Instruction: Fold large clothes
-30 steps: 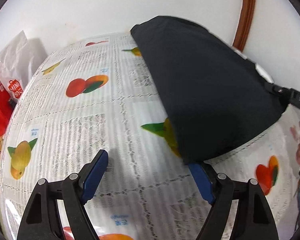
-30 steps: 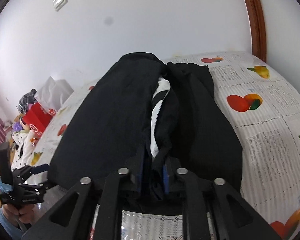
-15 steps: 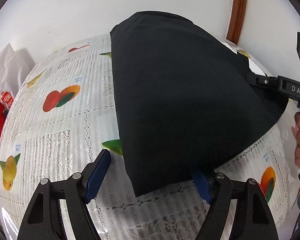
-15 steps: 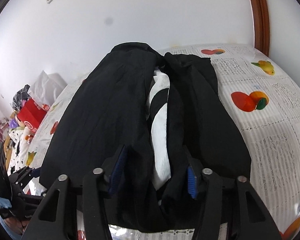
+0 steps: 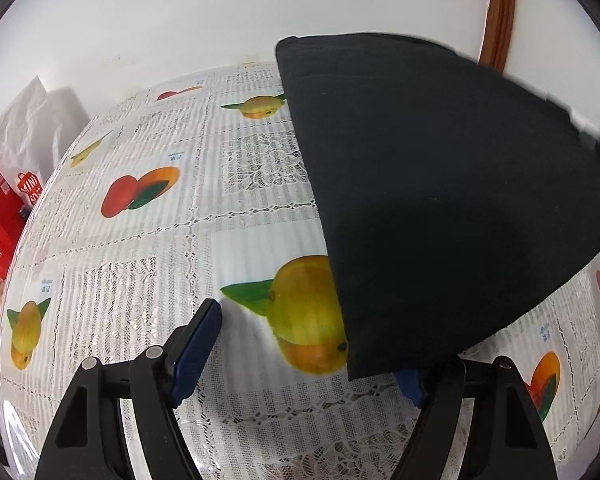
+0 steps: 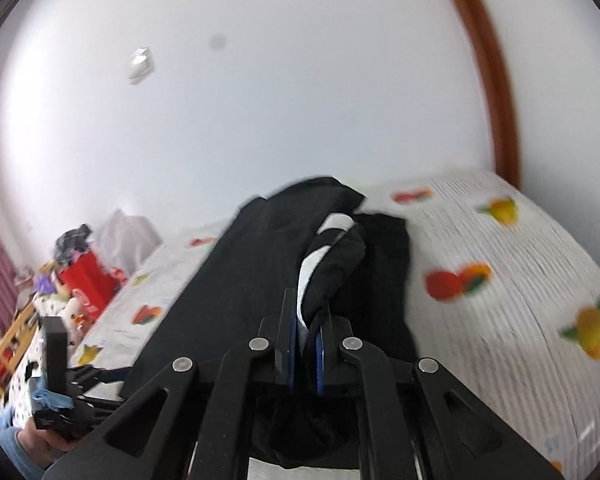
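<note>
Now the black garment (image 6: 260, 280) is lying stretched along the table (image 5: 148, 248), on its fruit-printed lace cloth. The right gripper (image 6: 306, 354) is closing, its jaws pinching a bunched fold of black and white fabric at the near end. The left gripper (image 5: 312, 348) is hovering with its jaws wide apart, the garment's near corner draping over its right finger (image 5: 410, 382)
</note>
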Tool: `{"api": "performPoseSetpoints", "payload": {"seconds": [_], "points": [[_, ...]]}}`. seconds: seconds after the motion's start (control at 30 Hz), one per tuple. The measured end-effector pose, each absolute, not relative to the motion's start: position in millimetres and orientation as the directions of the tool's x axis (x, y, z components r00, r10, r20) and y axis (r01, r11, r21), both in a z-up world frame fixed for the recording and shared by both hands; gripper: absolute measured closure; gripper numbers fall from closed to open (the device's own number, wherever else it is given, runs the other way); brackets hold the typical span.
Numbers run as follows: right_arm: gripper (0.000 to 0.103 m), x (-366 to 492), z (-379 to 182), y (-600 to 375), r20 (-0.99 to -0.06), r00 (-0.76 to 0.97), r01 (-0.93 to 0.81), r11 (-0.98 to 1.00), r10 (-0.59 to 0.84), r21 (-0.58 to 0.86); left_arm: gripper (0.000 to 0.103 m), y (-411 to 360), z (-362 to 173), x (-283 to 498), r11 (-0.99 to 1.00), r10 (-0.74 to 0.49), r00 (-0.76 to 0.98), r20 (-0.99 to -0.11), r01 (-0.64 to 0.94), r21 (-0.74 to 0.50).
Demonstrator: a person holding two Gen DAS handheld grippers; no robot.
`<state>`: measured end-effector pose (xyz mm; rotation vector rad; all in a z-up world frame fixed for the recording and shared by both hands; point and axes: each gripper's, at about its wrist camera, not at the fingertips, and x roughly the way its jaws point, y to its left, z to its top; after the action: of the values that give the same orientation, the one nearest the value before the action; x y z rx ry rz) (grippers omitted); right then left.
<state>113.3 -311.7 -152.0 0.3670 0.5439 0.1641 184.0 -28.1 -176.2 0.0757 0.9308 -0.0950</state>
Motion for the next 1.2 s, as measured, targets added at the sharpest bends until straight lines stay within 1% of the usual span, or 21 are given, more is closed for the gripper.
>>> {"api": "performPoseSetpoints", "payload": {"seconds": [0.1, 0.17, 0.3, 0.33, 0.37, 0.4, 0.43, 0.5, 0.53, 0.57, 0.6, 0.63, 0.7, 0.73, 0.77, 0.83, 0.9, 0.97, 1.0, 1.1, 1.2], "points": [[0.095, 121, -180, -310, -0.596, 0.779, 0.016, 0.945, 0.193, 0.326, 0.026, -29, -177, 185, 0.993, -0.048, 0.591, -0.805, 0.114, 0.025], [0.091, 120, -188, -308, -0.623, 0.764, 0.034, 0.955, 0.165, 0.295, 0.027, -31, -176, 186, 0.992, -0.046, 0.594, -0.803, 0.124, 0.035], [0.081, 120, -188, -318, -0.627, 0.748, 0.027, 0.933, 0.219, 0.358, 0.029, -41, -174, 187, 0.985, -0.080, 0.587, -0.806, 0.169, 0.026], [0.072, 122, -187, -319, -0.626, 0.744, 0.020, 0.928, 0.234, 0.371, 0.030, -46, -172, 188, 0.984, -0.085, 0.591, -0.802, 0.177, 0.026], [0.058, 124, -188, -319, -0.628, 0.740, 0.017, 0.926, 0.242, 0.377, 0.030, -49, -172, 189, 0.984, -0.082, 0.594, -0.801, 0.178, 0.031], [0.053, 128, -188, -318, -0.632, 0.733, 0.013, 0.924, 0.251, 0.382, 0.030, -52, -171, 190, 0.983, -0.082, 0.593, -0.801, 0.181, 0.033], [0.051, 133, -189, -315, -0.638, 0.728, 0.015, 0.924, 0.252, 0.382, 0.030, -53, -172, 192, 0.983, -0.082, 0.591, -0.802, 0.180, 0.032], [0.054, 141, -192, -310, -0.661, 0.716, 0.040, 0.932, 0.225, 0.360, 0.029, -56, -174, 194, 0.985, -0.076, 0.582, -0.809, 0.170, 0.030], [0.071, 143, -191, -307, -0.672, 0.713, 0.051, 0.941, 0.201, 0.335, 0.029, -57, -174, 195, 0.986, -0.071, 0.581, -0.811, 0.162, 0.030], [0.096, 145, -188, -305, -0.678, 0.710, 0.047, 0.948, 0.189, 0.314, 0.029, -58, -174, 196, 0.987, -0.067, 0.580, -0.812, 0.159, 0.032], [0.096, 144, -183, -304, -0.666, 0.720, 0.019, 0.953, 0.197, 0.303, 0.029, -59, -175, 195, 0.987, -0.061, 0.582, -0.811, 0.157, 0.038], [0.097, 138, -175, -307, -0.628, 0.752, 0.007, 0.950, 0.202, 0.313, 0.029, -60, -175, 195, 0.987, -0.057, 0.583, -0.810, 0.157, 0.043], [0.097, 120, -165, -327, -0.509, 0.823, -0.020, 0.907, 0.254, 0.420, 0.028, -60, -176, 194, 0.987, -0.054, 0.587, -0.808, 0.155, 0.046], [0.097, 117, -167, -335, -0.503, 0.827, 0.000, 0.893, 0.253, 0.450, 0.028, -60, -176, 194, 0.987, -0.056, 0.589, -0.807, 0.153, 0.044], [0.097, 118, -172, -338, -0.521, 0.819, 0.023, 0.893, 0.241, 0.449, 0.028, -59, -176, 194, 0.987, -0.057, 0.589, -0.806, 0.153, 0.042], [0.097, 123, -185, -338, -0.593, 0.778, 0.065, 0.912, 0.208, 0.405, 0.028, -59, -176, 194, 0.987, -0.059, 0.588, -0.807, 0.155, 0.041], [0.094, 121, -195, -338, -0.639, 0.742, 0.081, 0.919, 0.204, 0.387, 0.029, -58, -176, 194, 0.987, -0.064, 0.584, -0.809, 0.155, 0.034], [0.089, 112, -196, -336, -0.654, 0.726, 0.069, 0.924, 0.213, 0.377, 0.029, -57, -175, 195, 0.987, -0.070, 0.579, -0.812, 0.156, 0.026], [0.089, 106, -195, -333, -0.660, 0.724, 0.059, 0.935, 0.202, 0.350, 0.029, -56, -175, 194, 0.987, -0.073, 0.577, -0.813, 0.158, 0.024], [0.084, 87, -190, -326, -0.684, 0.709, 0.034, 0.961, 0.170, 0.274, 0.030, -51, -174, 192, 0.985, -0.093, 0.573, -0.814, 0.172, 0.009], [0.074, 71, -185, -330, -0.703, 0.698, 0.044, 0.972, 0.134, 0.229, 0.030, -43, -170, 180, 0.982, -0.112, 0.579, -0.808, 0.189, -0.001]]}}
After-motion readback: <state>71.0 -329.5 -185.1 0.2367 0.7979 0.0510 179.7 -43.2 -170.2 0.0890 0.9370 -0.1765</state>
